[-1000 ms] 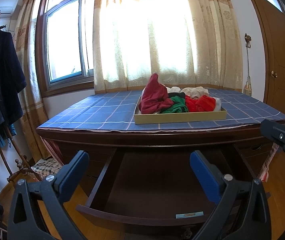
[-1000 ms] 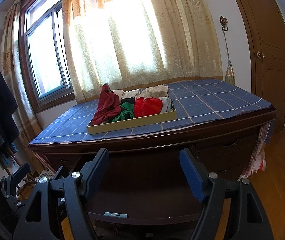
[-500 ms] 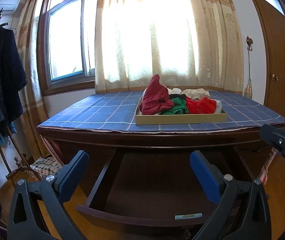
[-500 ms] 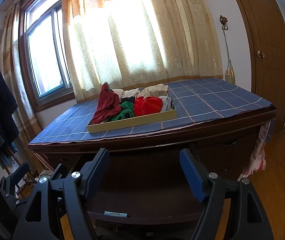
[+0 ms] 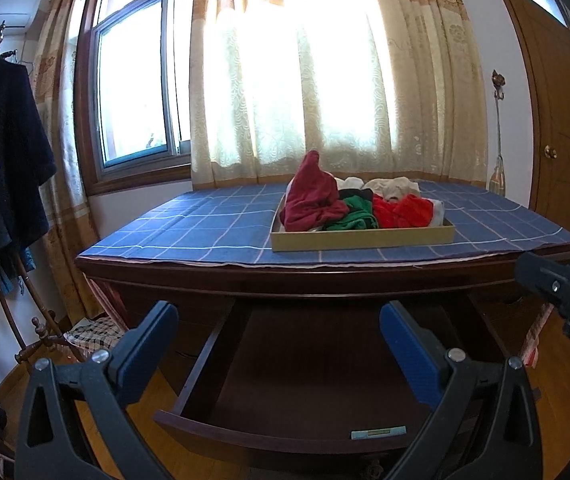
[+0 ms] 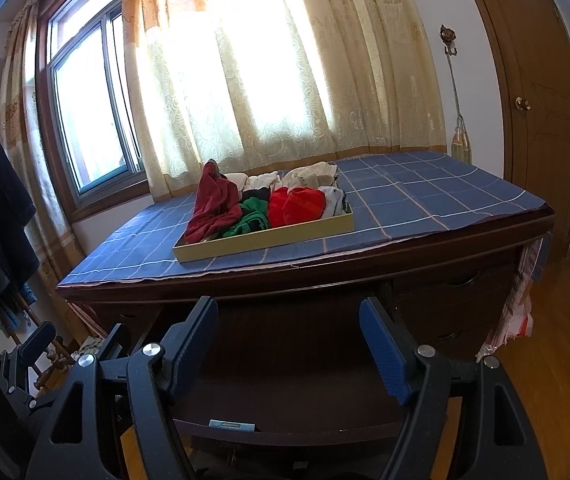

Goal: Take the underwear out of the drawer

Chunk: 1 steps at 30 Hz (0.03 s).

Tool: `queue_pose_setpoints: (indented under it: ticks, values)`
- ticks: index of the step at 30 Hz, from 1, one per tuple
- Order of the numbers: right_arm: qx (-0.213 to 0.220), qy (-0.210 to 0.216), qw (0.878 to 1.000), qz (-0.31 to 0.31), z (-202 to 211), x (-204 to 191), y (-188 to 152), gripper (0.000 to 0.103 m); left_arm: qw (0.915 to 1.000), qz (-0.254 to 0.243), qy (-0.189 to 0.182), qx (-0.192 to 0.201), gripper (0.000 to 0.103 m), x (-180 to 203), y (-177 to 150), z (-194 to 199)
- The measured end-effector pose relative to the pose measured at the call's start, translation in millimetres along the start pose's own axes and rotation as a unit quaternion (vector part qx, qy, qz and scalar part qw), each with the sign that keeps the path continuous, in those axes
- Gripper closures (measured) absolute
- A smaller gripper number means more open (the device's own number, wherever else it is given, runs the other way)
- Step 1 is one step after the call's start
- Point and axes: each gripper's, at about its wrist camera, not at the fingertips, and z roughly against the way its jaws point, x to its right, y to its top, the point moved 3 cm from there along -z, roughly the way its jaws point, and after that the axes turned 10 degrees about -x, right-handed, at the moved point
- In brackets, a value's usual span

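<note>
Underwear [image 5: 359, 206] lies in a heap inside a shallow beige tray [image 5: 363, 239], which stands on the blue checked cloth [image 5: 213, 228] over the dark wooden desk [image 5: 297, 278]. The heap has a dark red piece at the left, a green one in the middle, a bright red one at the right, and pale pieces at the far side. Below the desk top the middle drawer [image 5: 285, 436] is pulled out toward the near side; its inside is dark, and only a small pale label [image 5: 379, 433] shows on the inner face of its front.

Both tools hang in front of the drawer, near to the camera. The left gripper [image 5: 279, 334] has its blue pads wide apart with nothing between them. The right gripper [image 6: 289, 328] also stands wide open and holds nothing; neither touches the drawer or the tray. At the far side, curtains [image 5: 325, 72] cover a bright window, a dark coat [image 5: 1, 168] hangs at the left, and a wooden door [image 5: 557, 120] is at the right.
</note>
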Motion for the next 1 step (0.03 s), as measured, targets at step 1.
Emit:
queue_pose_setpoints:
  ticks: [1]
  values:
    - [0.000,0.000,1.000,0.000,-0.1,0.1,0.0,0.028,1.0000,0.000,-0.001,0.000,0.000,-0.5,0.1,-0.1]
